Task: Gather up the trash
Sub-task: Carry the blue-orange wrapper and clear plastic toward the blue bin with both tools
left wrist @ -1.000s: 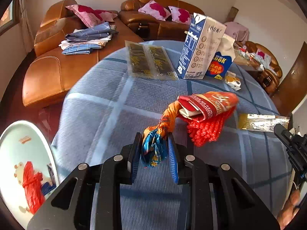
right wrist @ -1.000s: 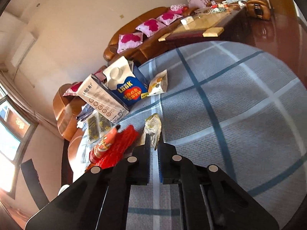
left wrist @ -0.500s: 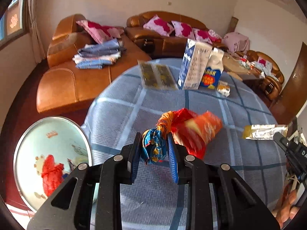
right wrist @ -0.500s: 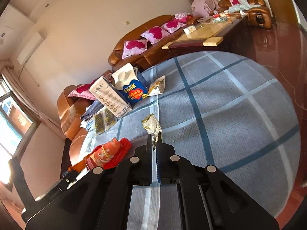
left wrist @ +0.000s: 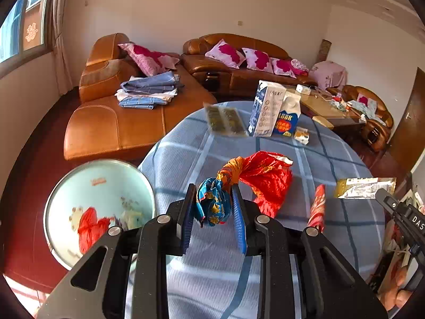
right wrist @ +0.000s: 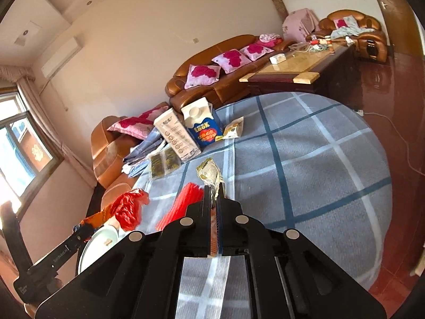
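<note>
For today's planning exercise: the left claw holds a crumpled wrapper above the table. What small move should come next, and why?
Probably swing the left claw leftward over the round bin beside the table. It is shut on the red and blue wrapper, which hangs above the cloth, not over the bin, where red trash already lies.

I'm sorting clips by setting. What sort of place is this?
A home living room, most likely. Brown leather sofas with pink cushions line the walls, a coffee table stands beside them, and a round table under a checked cloth holds the trash.
</note>
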A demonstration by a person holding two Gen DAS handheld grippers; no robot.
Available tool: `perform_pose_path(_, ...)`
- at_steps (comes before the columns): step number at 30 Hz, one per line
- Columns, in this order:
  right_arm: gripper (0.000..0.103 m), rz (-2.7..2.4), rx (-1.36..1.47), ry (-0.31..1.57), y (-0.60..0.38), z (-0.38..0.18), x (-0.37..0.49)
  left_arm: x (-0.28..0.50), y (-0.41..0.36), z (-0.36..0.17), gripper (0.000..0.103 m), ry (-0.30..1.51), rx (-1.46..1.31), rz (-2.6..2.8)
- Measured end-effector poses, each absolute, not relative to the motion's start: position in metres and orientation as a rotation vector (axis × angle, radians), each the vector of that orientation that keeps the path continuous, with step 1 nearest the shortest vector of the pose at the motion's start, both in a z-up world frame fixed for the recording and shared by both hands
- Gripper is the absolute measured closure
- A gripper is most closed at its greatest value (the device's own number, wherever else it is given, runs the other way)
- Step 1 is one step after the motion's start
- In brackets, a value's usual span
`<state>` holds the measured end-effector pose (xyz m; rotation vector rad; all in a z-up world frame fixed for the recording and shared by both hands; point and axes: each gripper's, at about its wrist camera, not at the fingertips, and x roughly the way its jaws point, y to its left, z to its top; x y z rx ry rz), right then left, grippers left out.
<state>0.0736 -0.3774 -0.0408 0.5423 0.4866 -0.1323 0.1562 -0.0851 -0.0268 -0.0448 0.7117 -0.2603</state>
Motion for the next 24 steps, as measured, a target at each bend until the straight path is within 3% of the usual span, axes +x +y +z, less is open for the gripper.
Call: perform_pose_path(24, 0.099, 0.059, 0.384, 0.510, -0.268, -0.027, 0.059, 0.105, 0.008, -0.029, 0.077, 0.688, -0.072, -0.118)
